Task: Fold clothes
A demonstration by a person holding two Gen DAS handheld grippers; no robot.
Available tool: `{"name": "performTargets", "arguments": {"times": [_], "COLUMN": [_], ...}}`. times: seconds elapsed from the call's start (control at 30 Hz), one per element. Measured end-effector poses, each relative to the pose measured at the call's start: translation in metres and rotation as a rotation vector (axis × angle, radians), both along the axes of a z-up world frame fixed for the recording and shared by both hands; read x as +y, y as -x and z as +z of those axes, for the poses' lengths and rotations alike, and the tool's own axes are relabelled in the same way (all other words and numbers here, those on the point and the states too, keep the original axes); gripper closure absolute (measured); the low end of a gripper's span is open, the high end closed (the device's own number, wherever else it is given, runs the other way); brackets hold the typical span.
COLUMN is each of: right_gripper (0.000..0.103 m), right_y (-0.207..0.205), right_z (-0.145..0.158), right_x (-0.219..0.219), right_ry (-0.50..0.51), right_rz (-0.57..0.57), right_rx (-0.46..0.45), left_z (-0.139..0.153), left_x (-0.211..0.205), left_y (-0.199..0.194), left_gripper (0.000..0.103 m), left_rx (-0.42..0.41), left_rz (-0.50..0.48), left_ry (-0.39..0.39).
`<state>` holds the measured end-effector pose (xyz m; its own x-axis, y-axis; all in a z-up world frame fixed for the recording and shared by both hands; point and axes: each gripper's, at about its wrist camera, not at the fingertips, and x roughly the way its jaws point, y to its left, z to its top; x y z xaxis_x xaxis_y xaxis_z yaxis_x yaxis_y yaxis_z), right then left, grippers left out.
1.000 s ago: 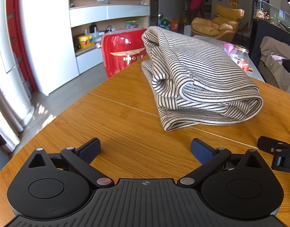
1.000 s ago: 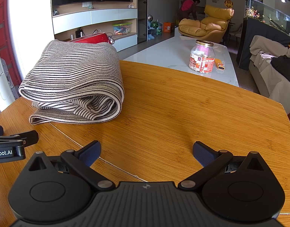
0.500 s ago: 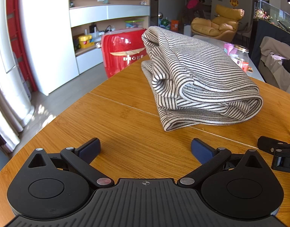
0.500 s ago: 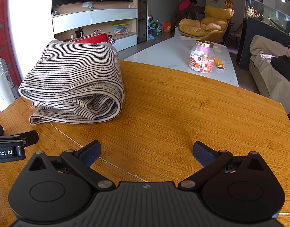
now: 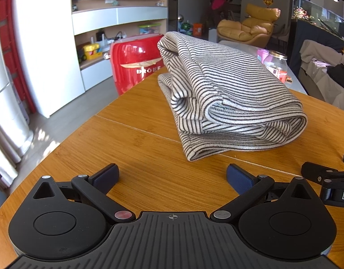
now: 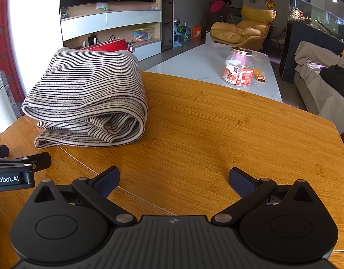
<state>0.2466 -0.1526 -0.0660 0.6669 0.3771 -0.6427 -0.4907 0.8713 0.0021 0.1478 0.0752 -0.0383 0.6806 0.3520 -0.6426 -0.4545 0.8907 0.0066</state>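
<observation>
A black-and-white striped garment (image 5: 228, 96) lies folded in a thick bundle on the wooden table (image 5: 138, 152); it also shows in the right wrist view (image 6: 89, 98) at the left. My left gripper (image 5: 172, 176) is open and empty, low over the table, short of the bundle's near corner. My right gripper (image 6: 174, 178) is open and empty over bare wood, to the right of the bundle. Each gripper's side shows at the edge of the other's view (image 5: 328, 179) (image 6: 17, 168).
A red suitcase (image 5: 136, 65) stands beyond the table's far left edge. A white marble table (image 6: 207, 67) behind holds a plastic jar (image 6: 239, 69). A sofa with clothes (image 6: 324, 83) is at the right. The table's round edge (image 5: 48, 152) runs close on the left.
</observation>
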Motion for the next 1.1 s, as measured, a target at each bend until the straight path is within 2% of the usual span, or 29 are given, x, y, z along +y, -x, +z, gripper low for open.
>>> {"name": "performTargets", "arguments": {"times": [0.3,0.43,0.63,0.97,1.1], "right_gripper": [0.000,0.000,0.000,0.000,0.000], "right_y": [-0.002,-0.002,-0.002,-0.004,0.007], "right_z": [0.000,0.000,0.001,0.001,0.001], "right_x": [0.002,0.003,0.006,0.015,0.021], "right_ry": [0.000,0.000,0.000,0.000,-0.003], "right_rz": [0.006,0.007,-0.005,0.002,-0.012], "right_rx": [0.000,0.000,0.000,0.001,0.002], "left_z": [-0.001,0.002,0.002,0.003,0.007], "left_x": [-0.003,-0.002,0.004,0.006,0.018], "left_y": [-0.001,0.000,0.001,0.003,0.015], "left_gripper": [0.000,0.000,0.000,0.000,0.000], "left_rx": [-0.001,0.021,0.035,0.027,-0.023], "left_rz": [0.054,0.001,-0.021,-0.018,0.026], "left_ry": [0.001,0.015,0.023,0.029,0.061]}}
